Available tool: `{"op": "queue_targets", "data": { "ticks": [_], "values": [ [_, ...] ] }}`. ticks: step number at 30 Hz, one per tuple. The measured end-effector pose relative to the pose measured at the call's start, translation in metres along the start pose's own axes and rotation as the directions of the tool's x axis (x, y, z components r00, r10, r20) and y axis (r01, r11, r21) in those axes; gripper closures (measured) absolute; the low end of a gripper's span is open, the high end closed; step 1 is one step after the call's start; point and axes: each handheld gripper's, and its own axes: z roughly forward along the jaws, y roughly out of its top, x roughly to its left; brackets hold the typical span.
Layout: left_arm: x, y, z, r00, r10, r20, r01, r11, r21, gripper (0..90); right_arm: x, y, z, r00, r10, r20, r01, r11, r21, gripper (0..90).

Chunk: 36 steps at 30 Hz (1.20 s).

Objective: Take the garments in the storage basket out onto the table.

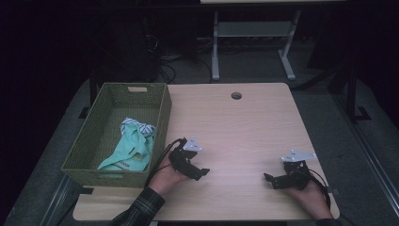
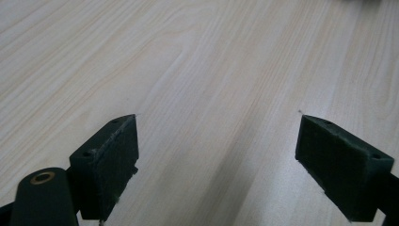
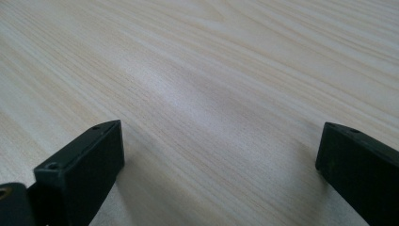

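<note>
The mint-green cloth (image 1: 129,149) lies crumpled in the near right part of the olive-green woven basket (image 1: 89,141), with a white, dark-striped piece of fabric (image 1: 136,126) at its far end — both well inside the basket walls. The basket stands on the left part of the pale wooden table (image 1: 244,122), its right wall just beside the person's left hand (image 1: 165,178). That hand holds the black two-jaw left gripper (image 1: 200,173) low over the tabletop, jaws pointing right; in the left gripper view its jaws stand wide apart with nothing between them but bare wood grain. Well apart from it, near the table's right edge, the right hand (image 1: 310,193) holds the black right gripper (image 1: 269,180), jaws pointing left — likewise spread wide and holding nothing. A round hole (image 1: 236,95) sits near the table's far edge.
</note>
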Motion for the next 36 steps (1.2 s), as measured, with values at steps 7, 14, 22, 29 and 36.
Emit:
{"op": "queue_targets", "data": {
  "ticks": [7, 14, 22, 29, 36],
  "values": [
    [0.000, 0.005, -0.005, 1.0000, 0.007, -0.002, -0.007, 1.0000, -0.001, 13.2, 0.000, 0.000, 0.000, 1.0000, 0.000, 0.000, 0.000, 1.0000, 0.000, 1.1],
    [0.000, 0.008, -0.009, 1.0000, 0.004, -0.002, -0.004, 1.0000, -0.007, 13.2, 0.000, 0.000, 0.000, 1.0000, 0.000, 0.000, 0.000, 1.0000, 0.000, 1.1],
    [0.000, 0.015, -0.017, 1.0000, 0.009, -0.004, -0.009, 0.9999, -0.011, 13.2, 0.000, 0.000, 0.000, 1.0000, 0.000, 0.000, 0.000, 1.0000, 0.000, 1.1],
    [0.000, 0.019, -0.022, 1.0000, 0.008, 0.003, -0.007, 0.9998, -0.020, 13.2, 0.000, 0.000, 0.000, 1.0000, 0.000, 0.000, 0.000, 1.0000, 0.000, 1.1],
    [0.002, 0.024, -0.027, 0.9999, 0.006, 0.013, -0.005, 0.9994, -0.035, 13.3, 0.000, 0.000, 0.000, 1.0000, 0.000, 0.000, 0.000, 1.0000, 0.000, 1.1]
  ]
}}
